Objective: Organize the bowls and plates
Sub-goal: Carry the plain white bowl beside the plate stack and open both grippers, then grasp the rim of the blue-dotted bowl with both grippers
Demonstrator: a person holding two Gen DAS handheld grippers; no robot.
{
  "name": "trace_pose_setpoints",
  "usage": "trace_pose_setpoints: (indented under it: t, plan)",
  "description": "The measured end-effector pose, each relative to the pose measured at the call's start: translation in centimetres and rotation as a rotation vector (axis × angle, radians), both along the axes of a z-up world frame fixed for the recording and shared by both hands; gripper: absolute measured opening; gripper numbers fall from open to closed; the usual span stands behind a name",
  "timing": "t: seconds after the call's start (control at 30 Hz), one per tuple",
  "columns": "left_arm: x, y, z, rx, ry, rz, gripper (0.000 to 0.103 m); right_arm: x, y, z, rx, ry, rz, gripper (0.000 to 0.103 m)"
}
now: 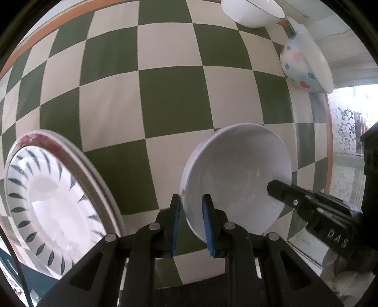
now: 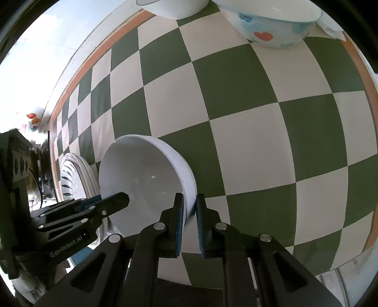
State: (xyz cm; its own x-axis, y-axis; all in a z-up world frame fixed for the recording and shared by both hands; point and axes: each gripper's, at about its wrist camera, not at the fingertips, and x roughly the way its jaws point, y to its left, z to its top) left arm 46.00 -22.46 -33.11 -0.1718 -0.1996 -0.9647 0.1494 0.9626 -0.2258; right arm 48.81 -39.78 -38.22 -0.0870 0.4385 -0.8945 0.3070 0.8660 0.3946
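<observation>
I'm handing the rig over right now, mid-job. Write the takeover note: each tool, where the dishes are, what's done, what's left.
Left tool: shut on the rim of the plain white bowl.
Right tool: shut on the opposite rim of the same bowl, which hangs tilted between them over the checkered cloth.
Plate stack: on the cloth, on the left tool's side of the held bowl.
Flowered bowl and white bowl with dark rim: apart at the cloth's far edge.
Done: plates look stacked.
Left: place this bowl, probably gather the other two bowls.
</observation>
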Motion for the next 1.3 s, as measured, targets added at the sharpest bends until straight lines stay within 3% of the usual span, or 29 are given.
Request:
trace_pose_setpoints:
  t: [0.13, 0.33, 0.4, 0.47, 0.6, 0.8, 0.97, 1.03, 1.1, 1.13, 1.3]
  plan:
    - [-0.7, 0.3, 2.3, 0.005, -0.018, 0.006, 0.017, 0.0, -1.4, 1.4, 0.032, -0.013, -0.032, 0.014]
    - [0.5, -2.2, 7.7, -0.045, -0.131, -0.026, 0.017, 0.8, -5.6, 4.8, 0.055, -0.08, -0.113, 0.016]
    - [2.0, -3.9, 8.8, -0.08, -0.154, -0.038, 0.026, 1.5, -7.4, 5.9, 0.048, -0.103, -0.136, 0.02]
    - [4.0, -5.5, 9.3, -0.1, -0.175, -0.046, 0.027, 2.6, -9.4, 7.0, 0.03, -0.133, -0.161, 0.032]
    - [9.2, -9.6, 8.2, -0.113, -0.167, -0.064, 0.028, 5.4, -13.1, 7.7, -0.025, -0.171, -0.2, 0.045]
    - [15.1, -14.9, 3.8, -0.116, -0.084, -0.105, 0.027, 10.0, -17.6, 5.1, -0.1, -0.144, -0.265, 0.046]
    - [17.2, -17.9, 0.2, -0.09, -0.026, -0.133, 0.027, 12.3, -19.3, 2.0, -0.12, -0.087, -0.288, 0.046]
    - [17.4, -18.7, -0.6, -0.076, -0.024, -0.16, 0.027, 13.0, -19.6, 0.9, -0.119, -0.065, -0.289, 0.045]
    - [17.5, -19.2, -1.0, -0.059, -0.049, -0.177, 0.022, 13.6, -19.4, -0.5, -0.115, -0.048, -0.289, 0.031]
    - [17.5, -19.1, -1.0, -0.055, -0.059, -0.178, 0.019, 13.8, -19.4, -0.8, -0.113, -0.038, -0.285, 0.015]
    - [17.5, -18.6, -1.0, -0.063, -0.077, -0.183, 0.016, 13.6, -18.6, -1.3, -0.143, -0.051, -0.272, 0.011]
